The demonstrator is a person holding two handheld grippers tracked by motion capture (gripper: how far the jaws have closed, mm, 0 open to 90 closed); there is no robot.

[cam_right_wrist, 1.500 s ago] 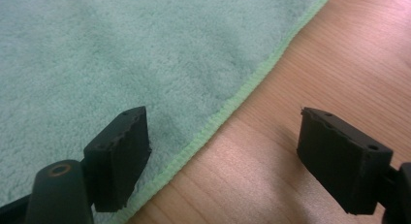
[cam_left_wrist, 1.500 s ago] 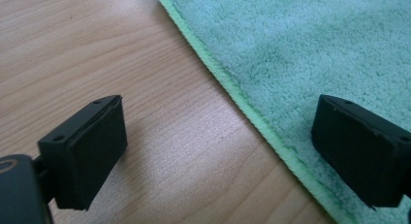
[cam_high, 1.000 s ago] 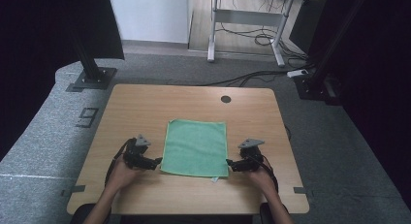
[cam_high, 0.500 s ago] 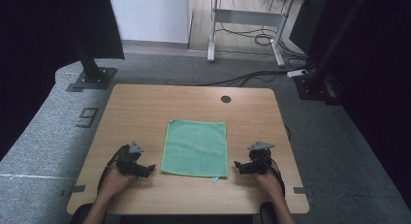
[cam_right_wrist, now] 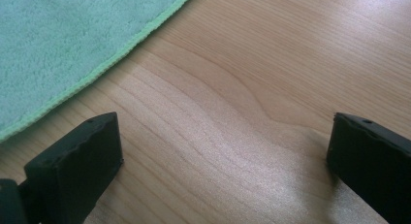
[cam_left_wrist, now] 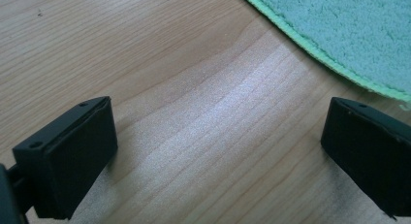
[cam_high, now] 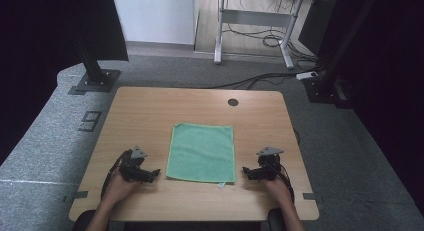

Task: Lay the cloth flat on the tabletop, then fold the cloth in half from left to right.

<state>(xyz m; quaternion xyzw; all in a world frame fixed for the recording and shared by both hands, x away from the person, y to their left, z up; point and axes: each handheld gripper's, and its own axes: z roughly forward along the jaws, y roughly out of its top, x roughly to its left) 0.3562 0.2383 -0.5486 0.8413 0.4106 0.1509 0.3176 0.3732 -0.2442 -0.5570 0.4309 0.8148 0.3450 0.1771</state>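
A green towel (cam_high: 201,152) lies flat in the middle of the wooden table (cam_high: 150,116). My left gripper (cam_high: 152,174) rests low over the table just left of the towel's near left corner, jaws pointing at it. It stands open, having spread wider within the last second, over bare wood (cam_left_wrist: 220,117), with the towel's edge (cam_left_wrist: 349,35) beyond. My right gripper (cam_high: 247,172) sits just right of the near right corner. It too has spread wider and is open with nothing between its jaws (cam_right_wrist: 228,120). The towel (cam_right_wrist: 63,40) lies ahead of them, untouched.
A small round cable hole (cam_high: 233,102) sits near the table's far edge. Black stand bases (cam_high: 92,81) rest on the grey floor beyond the table, and a white desk frame (cam_high: 255,21) with cables stands at the back.
Both grippers have drawn back from the towel's near corners, outward and toward the front edge. The towel stays flat where it was.
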